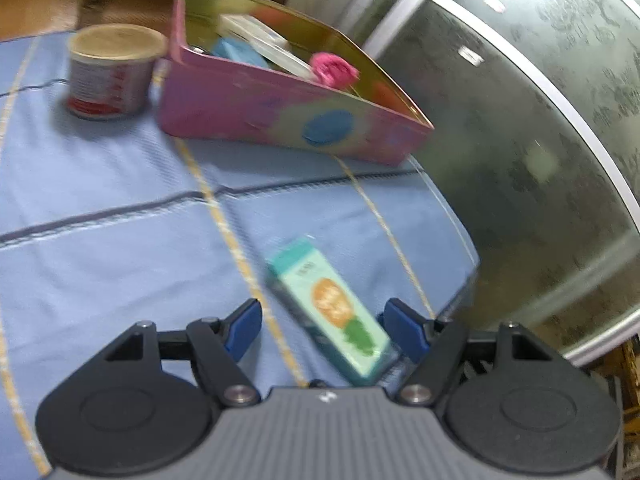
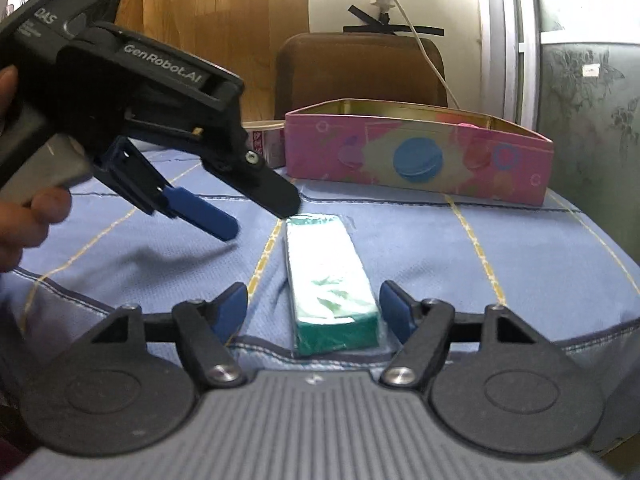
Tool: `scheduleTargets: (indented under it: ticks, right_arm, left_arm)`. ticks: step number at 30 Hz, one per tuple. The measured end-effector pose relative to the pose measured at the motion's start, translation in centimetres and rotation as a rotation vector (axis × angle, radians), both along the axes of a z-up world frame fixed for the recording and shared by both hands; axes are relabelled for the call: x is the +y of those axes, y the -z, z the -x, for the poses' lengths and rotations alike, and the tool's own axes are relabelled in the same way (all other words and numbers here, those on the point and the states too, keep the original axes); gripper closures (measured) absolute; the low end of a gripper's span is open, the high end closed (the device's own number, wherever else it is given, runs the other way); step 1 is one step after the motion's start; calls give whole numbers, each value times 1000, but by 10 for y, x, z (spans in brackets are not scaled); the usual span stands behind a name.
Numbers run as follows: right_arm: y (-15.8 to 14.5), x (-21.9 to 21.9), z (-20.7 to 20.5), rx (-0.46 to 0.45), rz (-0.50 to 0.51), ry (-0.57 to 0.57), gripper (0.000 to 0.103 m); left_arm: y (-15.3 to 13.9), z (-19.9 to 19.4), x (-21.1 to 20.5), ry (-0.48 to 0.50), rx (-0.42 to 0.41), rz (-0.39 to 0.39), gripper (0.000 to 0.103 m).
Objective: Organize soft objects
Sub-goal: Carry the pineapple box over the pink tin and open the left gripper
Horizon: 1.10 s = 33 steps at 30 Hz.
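A teal packet (image 1: 332, 308) with an orange and green picture lies flat on the blue cloth (image 1: 100, 180). My left gripper (image 1: 323, 307) stands open astride it, both blue pads off its sides. In the right wrist view the same packet (image 2: 328, 268) lies lengthwise between the pads of my right gripper (image 2: 313, 289), which is open; the left pad is well apart and the right pad is close to its edge. The left gripper (image 2: 259, 220) hangs tilted over the packet's far end, held by a hand (image 2: 24, 220). Behind it stands a pink tin box (image 2: 400, 152).
The pink tin box (image 1: 280, 120) holds a pink soft thing (image 1: 334, 68), a blue thing (image 1: 236, 52) and a clear case (image 1: 260, 36). A lidded can (image 1: 112, 72) stands left of it. The cloth's edge and a frosted glass door (image 1: 520, 120) lie right; a brown chair back (image 2: 360, 68) stands behind.
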State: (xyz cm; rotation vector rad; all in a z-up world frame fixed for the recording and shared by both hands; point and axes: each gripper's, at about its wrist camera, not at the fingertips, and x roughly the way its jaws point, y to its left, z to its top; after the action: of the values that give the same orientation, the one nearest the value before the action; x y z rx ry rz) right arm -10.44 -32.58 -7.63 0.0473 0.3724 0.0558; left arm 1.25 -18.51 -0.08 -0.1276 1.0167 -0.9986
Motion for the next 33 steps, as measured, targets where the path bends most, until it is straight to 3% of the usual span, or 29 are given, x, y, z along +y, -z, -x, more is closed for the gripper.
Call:
scheduleTargets:
  ticks: [3, 6, 8, 10, 13, 14, 20, 25, 30, 33]
  right_arm:
    - [2, 1, 6, -10, -15, -8, 29]
    - [1, 0, 4, -18, -29, -13, 59]
    - [-1, -2, 2, -7, -95, -4, 59]
    - [-3, -15, -1, 10, -246, -19, 60]
    - [4, -44, -9, 49, -568, -95, 60]
    - [6, -48, -10, 52, -605, -97, 60]
    - [-26, -41, -18, -67, -474, -80, 60]
    - [-60, -58, -53, -177, -382, -18, 60]
    - [-74, -88, -104, -193, -327, 81, 60]
    - [-73, -106, -144, -163, -292, 145, 60]
  left_arm:
    - [4, 5, -12, 23, -2, -20, 33]
    - [4, 7, -19, 22, -16, -22, 33]
    - [3, 7, -19, 10, -19, -23, 31]
    - [2, 5, -17, -7, -13, -22, 35]
    - [0, 0, -12, -41, 0, -17, 55]
    - [-3, -2, -13, -51, -11, -22, 61]
    - [-48, -20, -24, -64, -116, 25, 63]
    - [-83, -55, -65, -53, -222, 36, 63]
    - [-86, -111, -119, -51, -201, 32, 63]
    - [-77, -141, -149, -66, -224, -10, 56]
